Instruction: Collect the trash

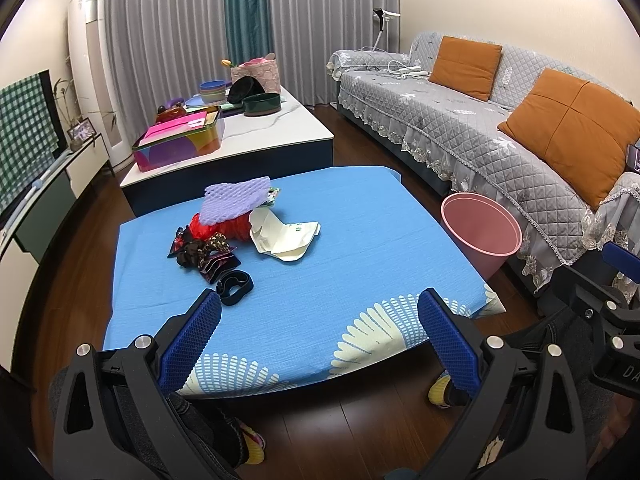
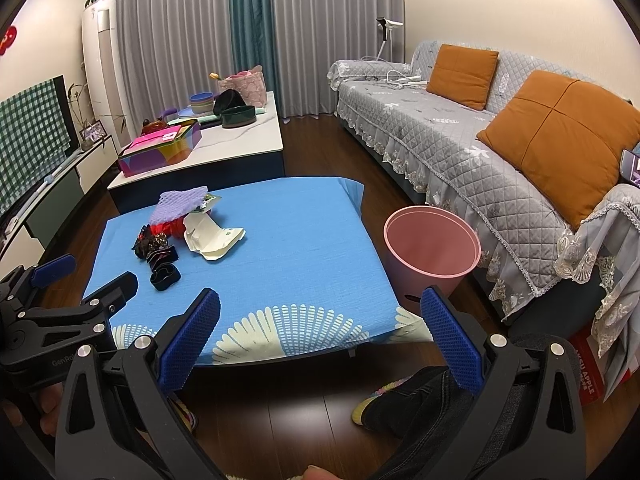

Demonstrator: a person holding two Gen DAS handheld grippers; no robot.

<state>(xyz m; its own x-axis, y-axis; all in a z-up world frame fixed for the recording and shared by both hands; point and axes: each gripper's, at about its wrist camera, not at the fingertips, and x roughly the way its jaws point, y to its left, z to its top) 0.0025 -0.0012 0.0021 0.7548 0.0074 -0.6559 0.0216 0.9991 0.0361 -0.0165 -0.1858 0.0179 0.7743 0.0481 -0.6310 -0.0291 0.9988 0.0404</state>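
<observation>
Purple foam netting (image 1: 237, 200) tops a small heap of trash on the far left part of the blue tablecloth (image 1: 360, 248), lying over a red crumpled bag (image 1: 224, 230), beside a flattened white paper carton (image 1: 282, 236), dark snack wrappers (image 1: 202, 250) and a black band (image 1: 235, 286) nearest the person. The heap lies well ahead of both tools. The left gripper (image 1: 319, 338) hangs over the near edge of the table, its blue-padded jaws spread wide and holding nothing; the black band sits just beyond its left pad. The right gripper (image 2: 320, 338) is likewise spread and empty, with the heap ahead and to its left. A pink waste bin (image 2: 430, 248) stands on the floor between table and grey sofa (image 2: 460, 128), ahead of the right pad. The red bag is mostly buried, and the wrappers' print is too small to read. The carton's green marks are illegible. A red box (image 2: 586, 376) under the sofa's skirt reads "APPLE", partly cut off.
</observation>
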